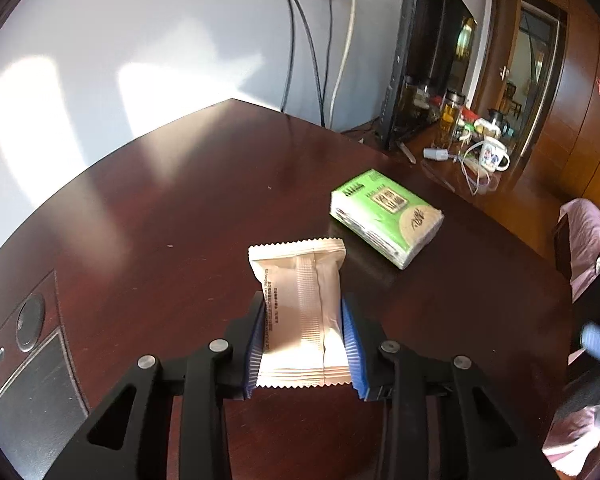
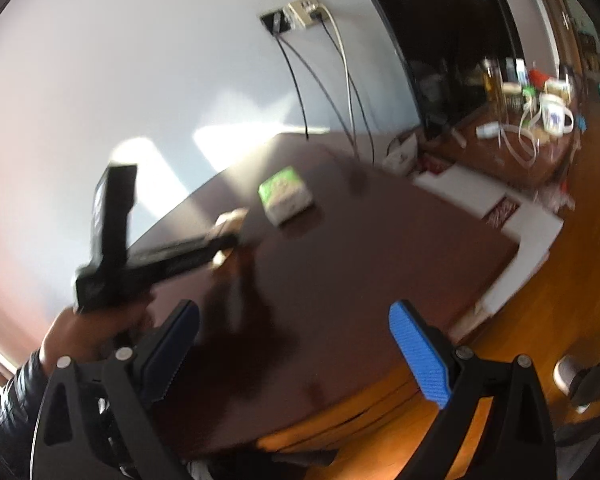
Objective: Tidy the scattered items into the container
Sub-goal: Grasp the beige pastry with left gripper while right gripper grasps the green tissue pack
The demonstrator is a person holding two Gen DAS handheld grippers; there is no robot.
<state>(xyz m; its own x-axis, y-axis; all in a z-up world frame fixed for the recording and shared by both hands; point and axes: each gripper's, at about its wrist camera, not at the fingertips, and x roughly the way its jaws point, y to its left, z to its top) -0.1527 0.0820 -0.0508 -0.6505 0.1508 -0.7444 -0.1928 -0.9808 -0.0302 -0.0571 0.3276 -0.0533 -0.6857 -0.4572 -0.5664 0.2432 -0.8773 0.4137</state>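
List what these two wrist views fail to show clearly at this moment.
- Container: not identifiable in either view.
- Beige packet print: too small to read in the left wrist view; its sides sit behind the left gripper pads.
- Right wrist view: motion blur smears the green tissue pack and packet.
- Right gripper: only a blurred sliver at the left view's edge.

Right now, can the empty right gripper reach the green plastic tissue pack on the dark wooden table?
Probably yes. The right gripper is open and empty, and bare table lies before the green plastic tissue pack.
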